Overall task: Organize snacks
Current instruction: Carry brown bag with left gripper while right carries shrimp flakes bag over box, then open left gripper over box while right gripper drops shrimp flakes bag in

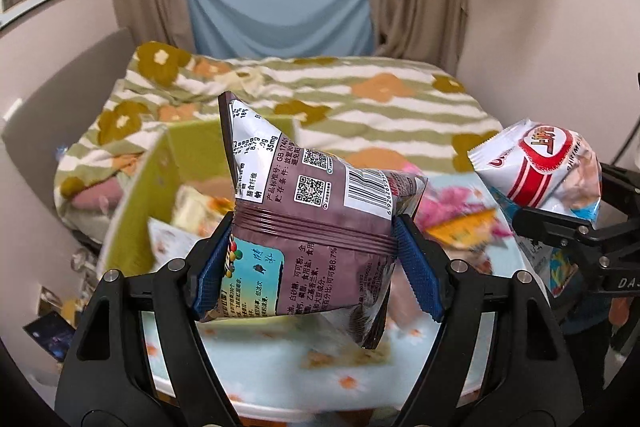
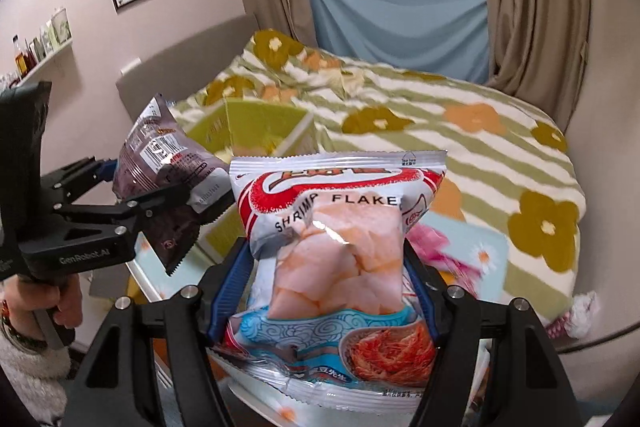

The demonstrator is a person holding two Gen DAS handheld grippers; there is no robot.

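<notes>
My left gripper [image 1: 314,239] is shut on a brown chocolate snack bag [image 1: 312,203] and holds it above the table, just right of an open green box [image 1: 140,195]. The bag also shows in the right wrist view [image 2: 160,163], with the left gripper [image 2: 160,203] at the left. My right gripper [image 2: 326,259] is shut on a white and red shrimp flakes bag [image 2: 336,227], held upright above the table. That bag shows at the right of the left wrist view [image 1: 536,167]. The green box [image 2: 256,127] lies beyond it.
A round table with a light blue flowered cloth [image 1: 280,367] carries more blurred snack packets, pink and orange [image 1: 456,215]. The box holds some packets [image 1: 192,215]. A bed with a green striped flowered blanket [image 2: 460,131] stands behind. Curtains and a window are at the back.
</notes>
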